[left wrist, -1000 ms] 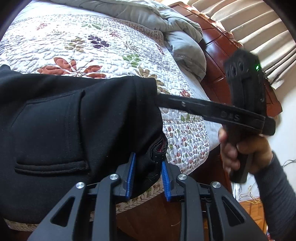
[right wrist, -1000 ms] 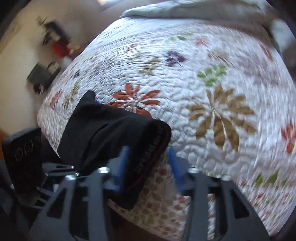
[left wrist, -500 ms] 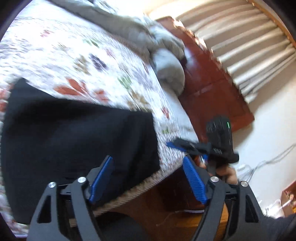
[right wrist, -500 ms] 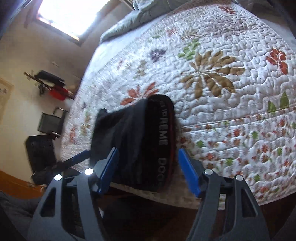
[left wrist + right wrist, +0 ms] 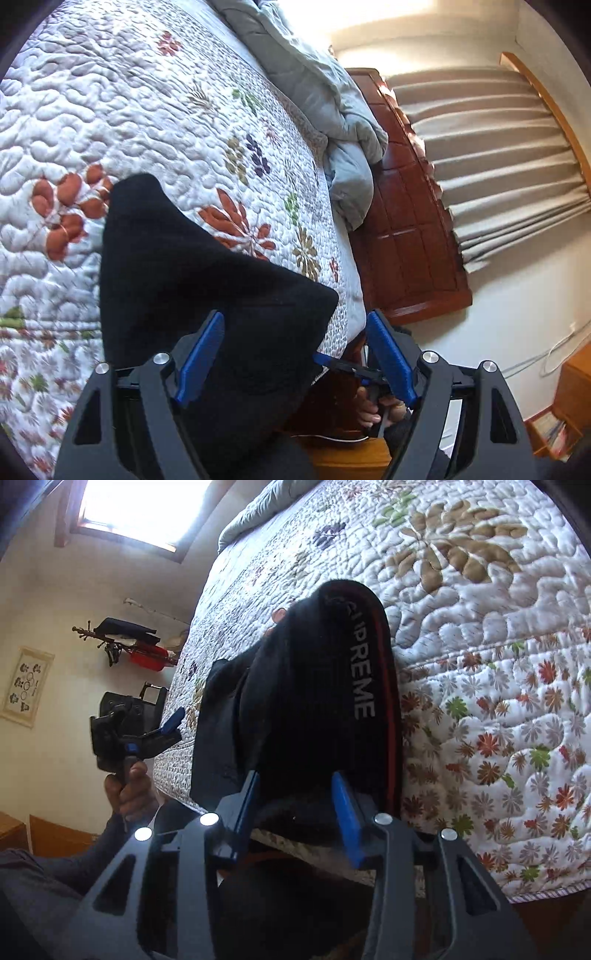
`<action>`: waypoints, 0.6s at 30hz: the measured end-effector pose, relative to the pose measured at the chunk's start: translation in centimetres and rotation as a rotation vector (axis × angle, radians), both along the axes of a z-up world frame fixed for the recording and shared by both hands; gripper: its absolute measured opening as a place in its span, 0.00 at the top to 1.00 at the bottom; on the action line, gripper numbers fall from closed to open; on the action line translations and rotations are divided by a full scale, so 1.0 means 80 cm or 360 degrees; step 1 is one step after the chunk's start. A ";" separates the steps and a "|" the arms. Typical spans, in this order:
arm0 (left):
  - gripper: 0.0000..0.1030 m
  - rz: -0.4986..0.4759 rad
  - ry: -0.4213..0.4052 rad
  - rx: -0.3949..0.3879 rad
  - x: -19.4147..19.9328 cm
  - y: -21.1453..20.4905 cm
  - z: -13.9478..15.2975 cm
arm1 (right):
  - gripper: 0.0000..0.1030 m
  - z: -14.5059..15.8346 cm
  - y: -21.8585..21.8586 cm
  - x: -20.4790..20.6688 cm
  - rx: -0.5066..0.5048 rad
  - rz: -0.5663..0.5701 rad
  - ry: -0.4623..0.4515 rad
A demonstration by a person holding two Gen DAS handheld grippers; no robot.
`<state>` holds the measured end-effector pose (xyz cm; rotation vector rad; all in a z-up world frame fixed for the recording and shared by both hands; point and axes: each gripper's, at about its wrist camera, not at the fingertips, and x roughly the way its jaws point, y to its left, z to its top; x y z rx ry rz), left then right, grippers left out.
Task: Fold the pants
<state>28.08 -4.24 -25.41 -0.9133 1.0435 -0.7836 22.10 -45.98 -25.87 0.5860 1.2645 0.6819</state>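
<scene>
Black pants (image 5: 203, 277) lie folded at the near edge of the bed, their corner hanging over it. My left gripper (image 5: 295, 321) stands open above that edge; its left pad (image 5: 199, 354) is over the cloth and nothing is pinched. In the right wrist view the same gripper (image 5: 177, 725) hangs off to the left, clear of the bed. The waistband (image 5: 362, 686), with white letters and a red stripe, faces my right gripper (image 5: 294, 777). Its jaws are closing, with the folded cloth (image 5: 295, 701) between the blue pads. The right gripper (image 5: 340, 369) also shows low beside the bed.
The flowered quilt (image 5: 147, 110) covers the bed, and a grey duvet (image 5: 332, 122) is heaped at its head against a dark wooden headboard (image 5: 406, 240). Curtains (image 5: 498, 166) hang behind. A coat rack (image 5: 129, 642) stands by the far wall. A low wooden unit (image 5: 576, 387) is at the right.
My left gripper let go of the pants' edge, opened wide and swung away along the bed's edge. The right gripper rolled and sank, and its jaws have narrowed around the waistband fold.
</scene>
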 end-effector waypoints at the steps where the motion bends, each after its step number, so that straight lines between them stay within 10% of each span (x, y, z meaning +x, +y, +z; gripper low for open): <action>1: 0.23 0.0003 -0.0010 -0.0004 0.002 0.004 0.000 | 0.46 0.010 0.001 0.004 0.0006 0.0007 -0.0031; 8: 0.23 0.0055 -0.0024 -0.0030 0.008 0.021 0.003 | 0.10 0.042 -0.022 0.042 -0.0090 -0.0128 -0.0112; 14: 0.23 0.0063 0.0043 -0.0017 0.003 0.027 -0.020 | 0.09 -0.036 -0.041 0.059 0.0087 -0.0196 0.0233; 18: 0.23 0.0042 0.0049 -0.0066 0.010 0.018 -0.022 | 0.23 -0.027 -0.016 0.056 0.0074 -0.0103 0.0116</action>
